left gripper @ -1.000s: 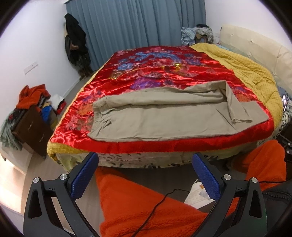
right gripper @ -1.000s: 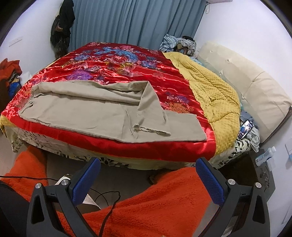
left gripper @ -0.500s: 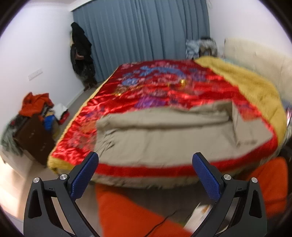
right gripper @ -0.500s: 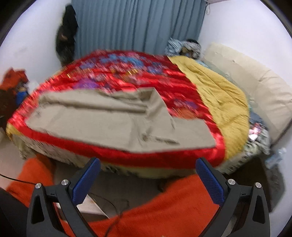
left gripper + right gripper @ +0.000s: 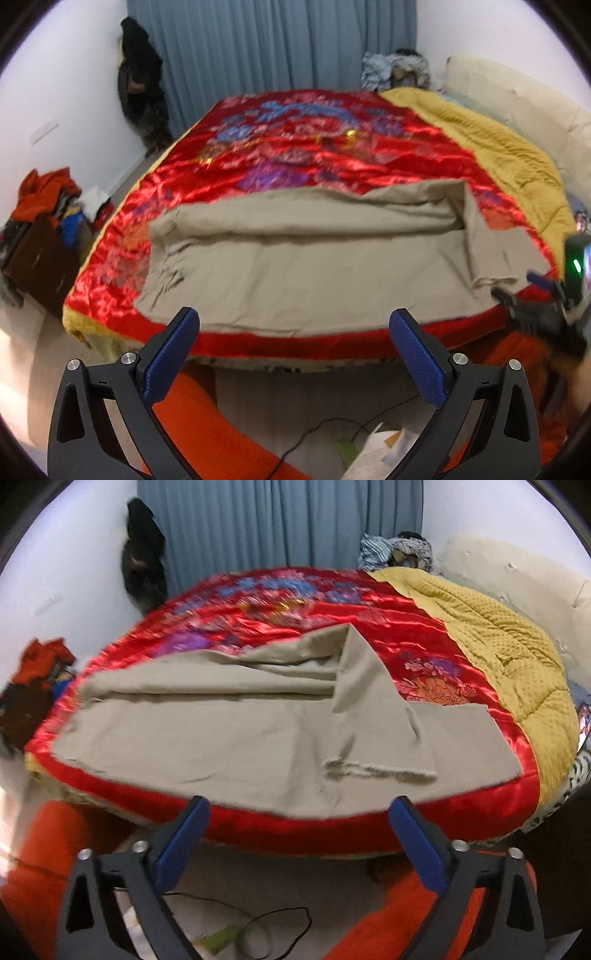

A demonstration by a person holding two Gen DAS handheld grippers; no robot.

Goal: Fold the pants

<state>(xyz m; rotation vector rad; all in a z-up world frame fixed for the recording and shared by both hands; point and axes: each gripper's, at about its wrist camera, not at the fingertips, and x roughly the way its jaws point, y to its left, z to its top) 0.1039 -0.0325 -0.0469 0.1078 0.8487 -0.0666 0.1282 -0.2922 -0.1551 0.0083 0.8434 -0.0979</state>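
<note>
Both jaws spread wide, gripping nothing: left gripper (image 5: 293, 338) and right gripper (image 5: 297, 825) poised off the near edge of the bed (image 5: 369, 830), short of the cloth, blue pads (image 5: 417, 849) apart.

Pants (image 5: 258, 738) spread flat along the near edge on the red quilt (image 5: 314, 155), long axis running left to right, one leg end flipped back over the rest toward the right (image 5: 369, 686), frayed hem (image 5: 380, 773) lying on top. No neat fold apparent yet, by the look of it.

Risks from here, as judgement only:
- Pinching quilt along with pants, since the khaki lies directly on slick satin and right at the border; would drag the cover during a lift.
- Catching only the top layer at the flipped leg; lower layer would stay behind and the fold would skew.
- Pants sliding off the near edge if tugged toward the body, given the glossy surface beneath.
- Uneven lift between the two sides, twisting the fabric.

Pose: both held low and roughly level, pointing forward across the bed, left one facing the pants' left half, right one facing the flipped leg; right gripper (image 5: 539, 302) visible at the far right of the left view, near the pants' right end. Motion blur in both views.
</note>
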